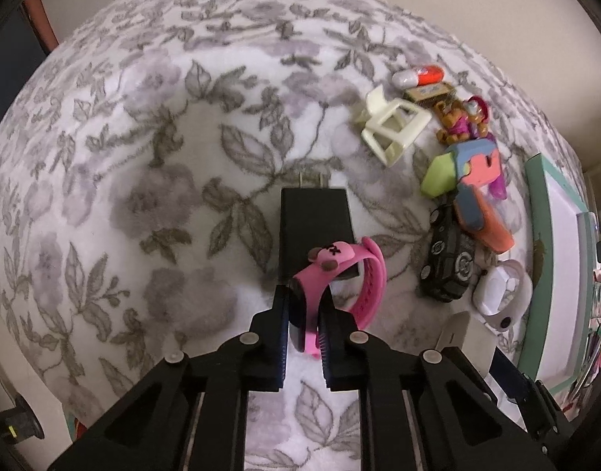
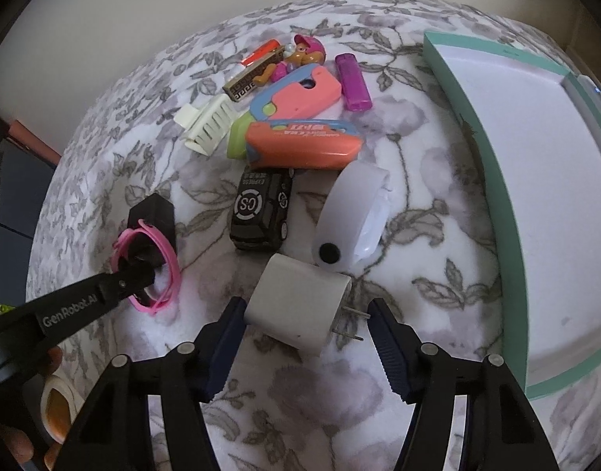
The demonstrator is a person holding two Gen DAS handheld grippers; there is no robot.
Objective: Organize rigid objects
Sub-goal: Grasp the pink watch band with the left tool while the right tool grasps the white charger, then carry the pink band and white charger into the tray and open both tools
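Left gripper is clamped on the pink watch, just left of the black toy car. Right gripper straddles the white charger just below the car; left pad touches, right pad stands clear.

"CS", "EXPRESS" on black toy car; "GenRobot.AI" on left gripper.

dim, soft indoor light; faint shadows, no glare; strong fisheye bending and dark corners; slightly grainy.
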